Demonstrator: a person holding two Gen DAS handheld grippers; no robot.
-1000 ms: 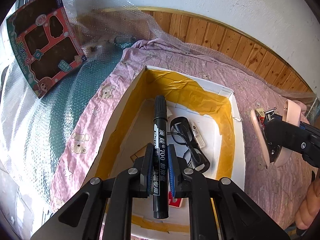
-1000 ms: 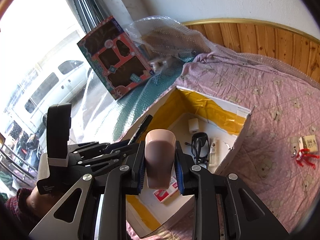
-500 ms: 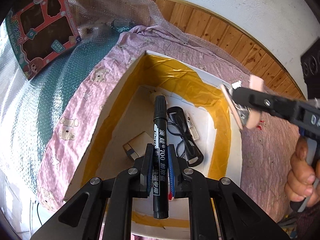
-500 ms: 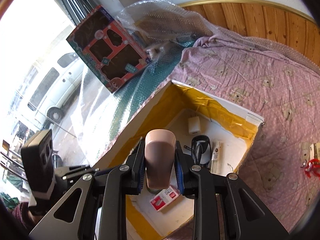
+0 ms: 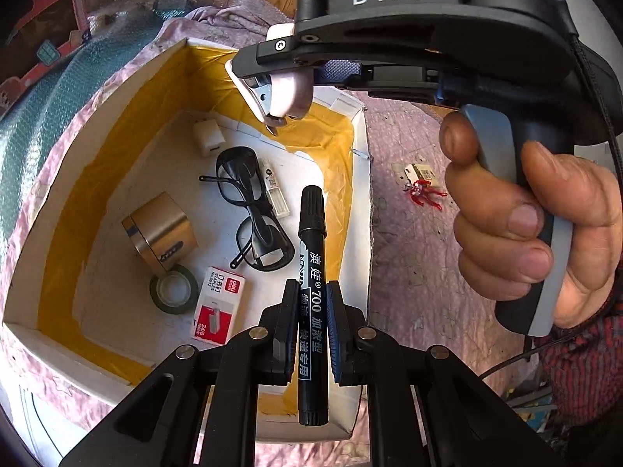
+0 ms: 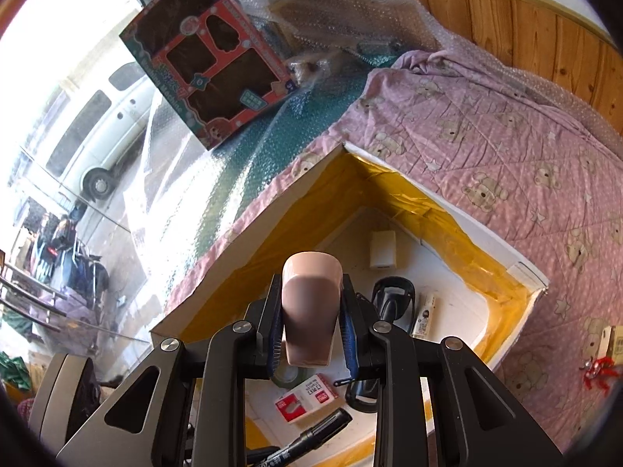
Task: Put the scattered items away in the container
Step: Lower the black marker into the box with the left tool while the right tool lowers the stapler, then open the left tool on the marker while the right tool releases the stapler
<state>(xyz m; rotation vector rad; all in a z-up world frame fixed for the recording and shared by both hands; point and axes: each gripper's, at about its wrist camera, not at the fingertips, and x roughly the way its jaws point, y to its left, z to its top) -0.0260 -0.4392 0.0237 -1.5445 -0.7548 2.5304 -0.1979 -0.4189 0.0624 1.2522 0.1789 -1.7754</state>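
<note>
Left hand-held gripper [image 5: 312, 330] pinching one black marker [image 5: 311, 272] around its middle, cap pointing forward, held above the near right part of one open box [image 5: 360, 179] lined with yellow tape. Right hand-held gripper [image 6: 311, 334] clamped on one pink stapler [image 6: 309, 311], poised over the far end of the same box; from the left wrist view, seen ahead and above, gripped by one hand [image 5: 525, 233]. Below and ahead of the marker, on the box floor: one pair of black glasses [image 5: 253, 210], one small white tube [image 5: 276, 190] beside them, one white cube-shaped plug [image 5: 208, 138] farther off, one metal tin [image 5: 161, 229] to the left, one roll of dark tape [image 5: 173, 290] just beside the tin, one red and white staple box [image 5: 218, 303] nearest. Outside the box, right of the marker on the pink bedspread [image 5: 412, 241]: one small red trinket [image 5: 426, 192] with a tag. Farther left, one toy package [image 6: 210, 78] against bubble wrap [image 6: 323, 7].
</note>
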